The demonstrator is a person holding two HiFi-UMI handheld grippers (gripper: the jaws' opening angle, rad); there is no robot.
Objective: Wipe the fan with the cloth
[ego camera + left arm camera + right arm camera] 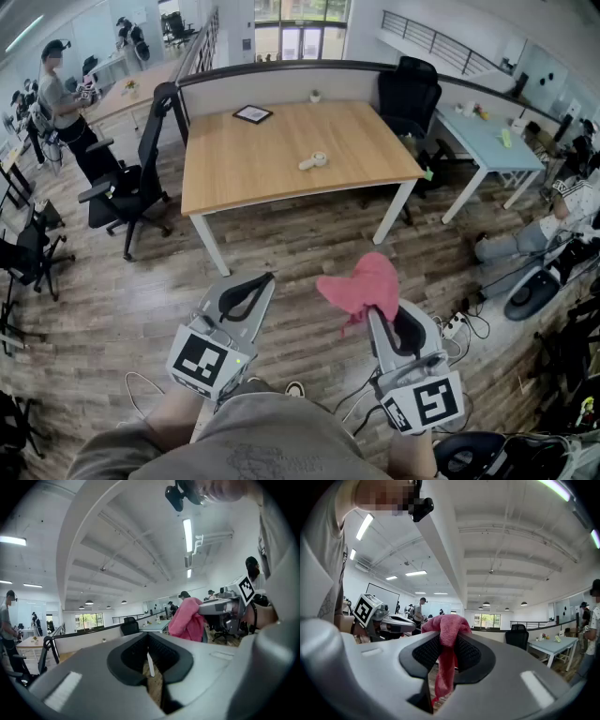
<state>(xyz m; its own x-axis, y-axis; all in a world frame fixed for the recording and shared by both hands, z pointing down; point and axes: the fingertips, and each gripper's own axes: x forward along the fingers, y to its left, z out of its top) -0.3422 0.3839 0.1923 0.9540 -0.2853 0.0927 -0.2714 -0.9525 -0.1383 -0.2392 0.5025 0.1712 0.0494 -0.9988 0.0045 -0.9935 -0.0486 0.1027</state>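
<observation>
A small white fan (317,161) lies on the wooden table (234,169), well ahead of both grippers. My right gripper (372,311) is shut on a pink cloth (362,284), which bunches over its jaw tips and hangs down between them. In the right gripper view the cloth (446,634) drapes from the top of the jaws of that gripper (446,644). My left gripper (268,278) is held to the left of it, shut with nothing in it. In the left gripper view its jaws (149,644) meet in a thin line, and the cloth (185,619) shows at the right.
A black-framed flat item (252,114) and a small white object (315,96) also sit on the table. Black office chairs stand at the left (131,187) and behind the table (408,94). A pale blue table (487,141) is at the right; cables (459,323) lie on the floor.
</observation>
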